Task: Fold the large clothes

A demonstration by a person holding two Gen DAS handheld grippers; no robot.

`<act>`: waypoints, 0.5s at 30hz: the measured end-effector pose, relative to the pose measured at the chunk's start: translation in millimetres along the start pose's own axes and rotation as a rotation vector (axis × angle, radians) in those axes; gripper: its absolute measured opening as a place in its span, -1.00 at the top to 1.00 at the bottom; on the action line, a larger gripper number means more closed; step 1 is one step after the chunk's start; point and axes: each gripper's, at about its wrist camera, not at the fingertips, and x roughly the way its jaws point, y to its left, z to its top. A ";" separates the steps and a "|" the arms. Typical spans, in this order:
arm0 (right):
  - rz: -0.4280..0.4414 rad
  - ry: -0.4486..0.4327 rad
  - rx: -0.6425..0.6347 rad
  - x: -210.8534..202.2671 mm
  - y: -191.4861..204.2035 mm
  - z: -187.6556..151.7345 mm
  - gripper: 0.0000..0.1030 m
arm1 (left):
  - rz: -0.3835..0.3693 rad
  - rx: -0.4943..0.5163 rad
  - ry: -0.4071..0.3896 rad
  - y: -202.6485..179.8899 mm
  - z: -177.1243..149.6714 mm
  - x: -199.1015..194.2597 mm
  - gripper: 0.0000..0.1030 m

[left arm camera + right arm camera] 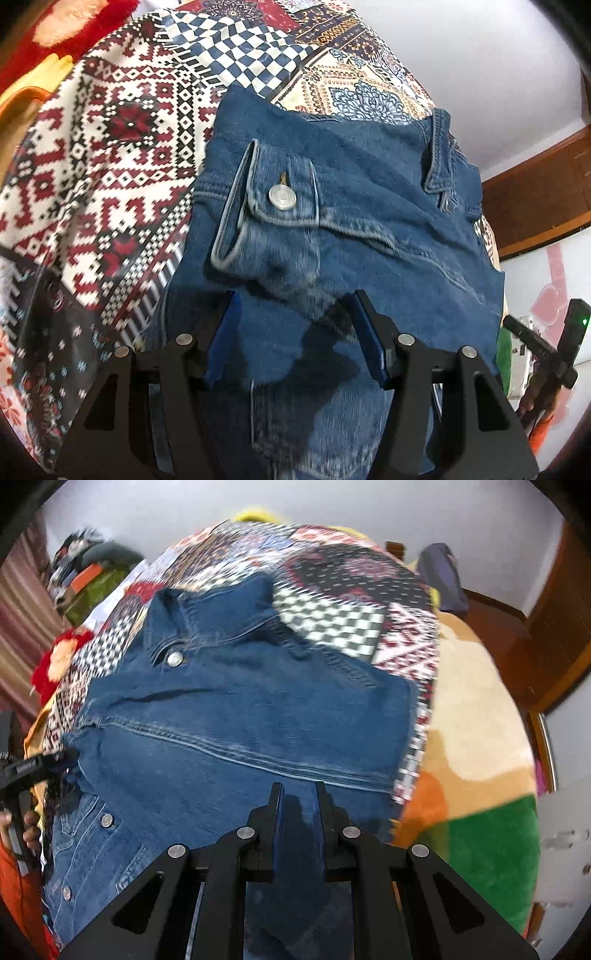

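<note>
The denim jacket point(351, 229) lay partly folded on the bed, over a patchwork bedspread point(110, 155). My left gripper point(295, 325) was above the jacket with its fingers spread wide and nothing between them. My right gripper point(298, 794) was over the lower part of the jacket, fingers close together with a narrow gap; whether they pinched cloth, I could not tell.

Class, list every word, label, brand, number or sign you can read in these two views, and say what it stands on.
None can be read.
Left gripper: pale lettering on its black arm in the right wrist view, too small and blurred.
Jacket buttons: no marking legible.
Quilt: patterns only, no text.
</note>
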 end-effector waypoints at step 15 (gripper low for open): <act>-0.085 0.038 -0.174 34.8 40.7 8.5 0.79 | 0.350 0.309 -0.279 -54.7 -3.0 -27.5 0.41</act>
